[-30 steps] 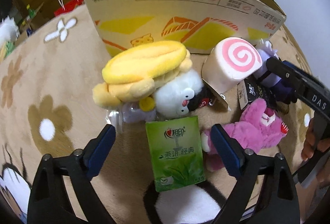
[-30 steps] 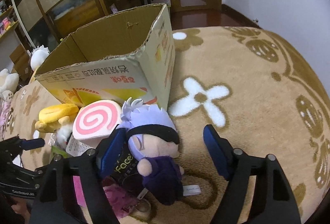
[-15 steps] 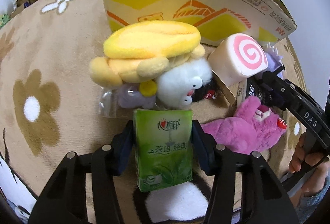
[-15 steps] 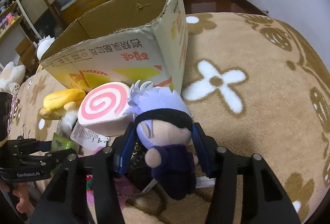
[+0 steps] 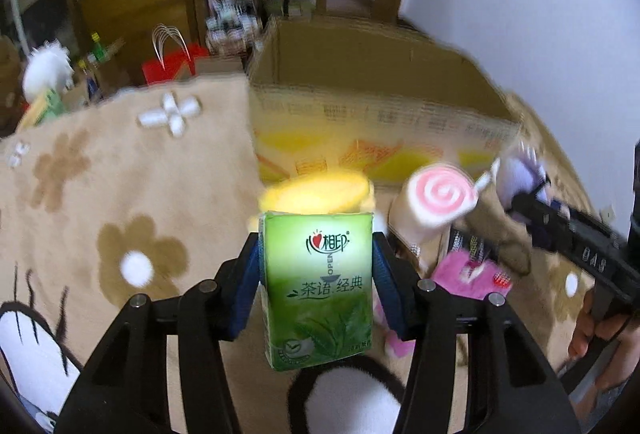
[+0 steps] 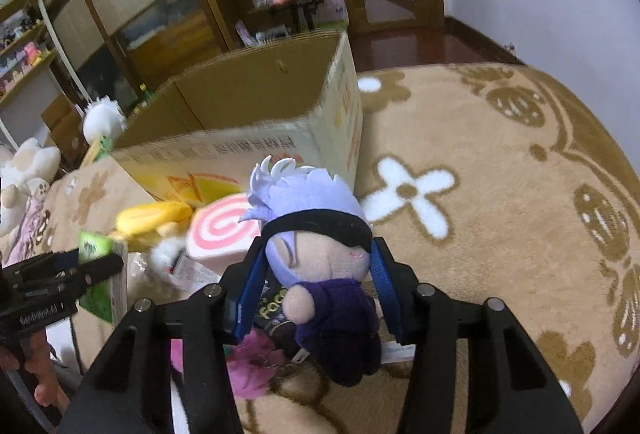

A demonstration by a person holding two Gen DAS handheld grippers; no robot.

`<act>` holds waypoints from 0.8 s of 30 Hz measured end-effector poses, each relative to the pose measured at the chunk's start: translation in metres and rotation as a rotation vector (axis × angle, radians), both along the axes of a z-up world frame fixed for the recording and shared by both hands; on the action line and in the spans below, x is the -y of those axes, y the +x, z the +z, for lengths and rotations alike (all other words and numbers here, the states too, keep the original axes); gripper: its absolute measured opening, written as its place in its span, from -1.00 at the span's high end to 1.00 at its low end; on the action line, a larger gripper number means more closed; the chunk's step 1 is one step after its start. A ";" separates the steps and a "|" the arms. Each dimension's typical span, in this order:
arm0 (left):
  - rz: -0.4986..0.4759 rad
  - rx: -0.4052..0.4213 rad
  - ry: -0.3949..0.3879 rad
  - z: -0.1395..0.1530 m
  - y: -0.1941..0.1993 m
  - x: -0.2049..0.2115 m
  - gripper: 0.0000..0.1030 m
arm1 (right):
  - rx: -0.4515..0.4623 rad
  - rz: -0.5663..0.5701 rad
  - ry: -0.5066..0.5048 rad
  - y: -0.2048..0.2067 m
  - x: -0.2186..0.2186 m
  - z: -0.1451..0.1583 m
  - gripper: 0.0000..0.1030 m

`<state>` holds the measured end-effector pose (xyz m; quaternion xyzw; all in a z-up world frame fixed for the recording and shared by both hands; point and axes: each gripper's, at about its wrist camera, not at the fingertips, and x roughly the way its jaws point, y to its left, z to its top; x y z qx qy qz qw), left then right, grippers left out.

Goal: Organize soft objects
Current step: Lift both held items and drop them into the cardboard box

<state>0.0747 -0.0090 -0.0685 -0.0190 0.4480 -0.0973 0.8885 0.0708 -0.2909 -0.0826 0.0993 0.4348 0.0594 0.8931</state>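
Holding a green tissue pack (image 5: 318, 288) upright, the left gripper (image 5: 316, 288) has its fingers (image 5: 247, 288) pinching the pack's two long sides. In the left wrist view the pack's long axis runs vertically, and the open cardboard box (image 5: 376, 114) lies straight ahead beyond it, past the yellow plush (image 5: 316, 192) and swirl cushion (image 5: 434, 198) on the carpet (image 5: 120, 170).

In the right wrist view the right gripper (image 6: 316, 282) pinches a purple-haired doll (image 6: 320, 254) at the head, body hanging down. The box (image 6: 256, 122) lies ahead, slightly left. Judged nearer: the right gripper.
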 end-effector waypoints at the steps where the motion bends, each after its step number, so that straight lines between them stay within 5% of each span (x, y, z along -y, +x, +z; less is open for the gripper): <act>1: 0.006 0.033 -0.003 0.007 -0.002 -0.003 0.00 | 0.013 0.000 -0.001 -0.002 0.000 0.004 -0.05; 13: 0.047 0.429 0.010 0.070 -0.022 -0.006 0.00 | 0.320 0.000 -0.016 -0.034 -0.012 0.077 -0.05; 24: -0.001 0.503 0.021 0.088 0.013 0.013 -0.01 | 0.385 0.029 -0.074 -0.012 -0.027 0.095 -0.05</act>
